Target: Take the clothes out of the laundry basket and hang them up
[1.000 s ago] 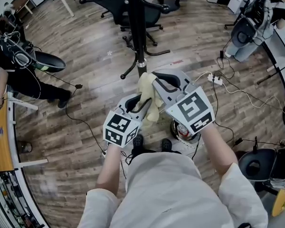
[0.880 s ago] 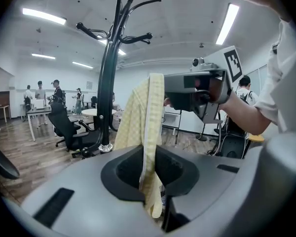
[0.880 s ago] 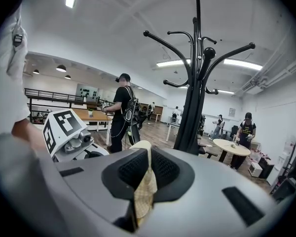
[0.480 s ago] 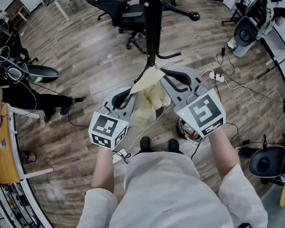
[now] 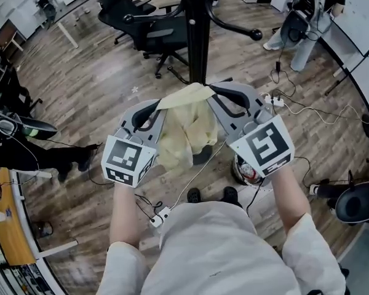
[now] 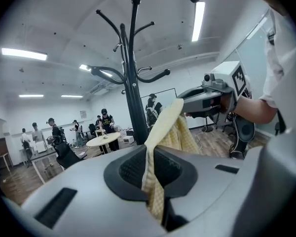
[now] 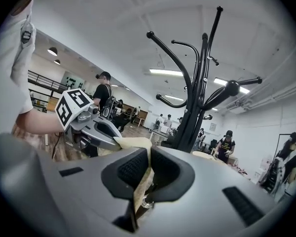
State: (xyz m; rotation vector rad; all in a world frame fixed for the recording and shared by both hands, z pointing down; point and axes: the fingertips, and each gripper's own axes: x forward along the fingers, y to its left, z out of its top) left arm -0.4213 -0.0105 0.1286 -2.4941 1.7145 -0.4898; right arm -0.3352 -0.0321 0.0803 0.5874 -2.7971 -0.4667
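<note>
I wear a pale, off-white short-sleeved shirt [image 5: 221,251] and black shoes [image 5: 194,195]. My left gripper [image 5: 160,107] and right gripper [image 5: 213,91] have smooth grey moulded shells with rounded cut-outs behind the jaws. Each carries a white marker cube [image 5: 128,160] printed with black squares, and the pads [image 6: 133,168] lining the jaws are black and ribbed.

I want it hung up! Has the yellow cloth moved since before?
Yes. In the head view the cloth has spread leftward, its left end pulled away from the rack pole.
</note>
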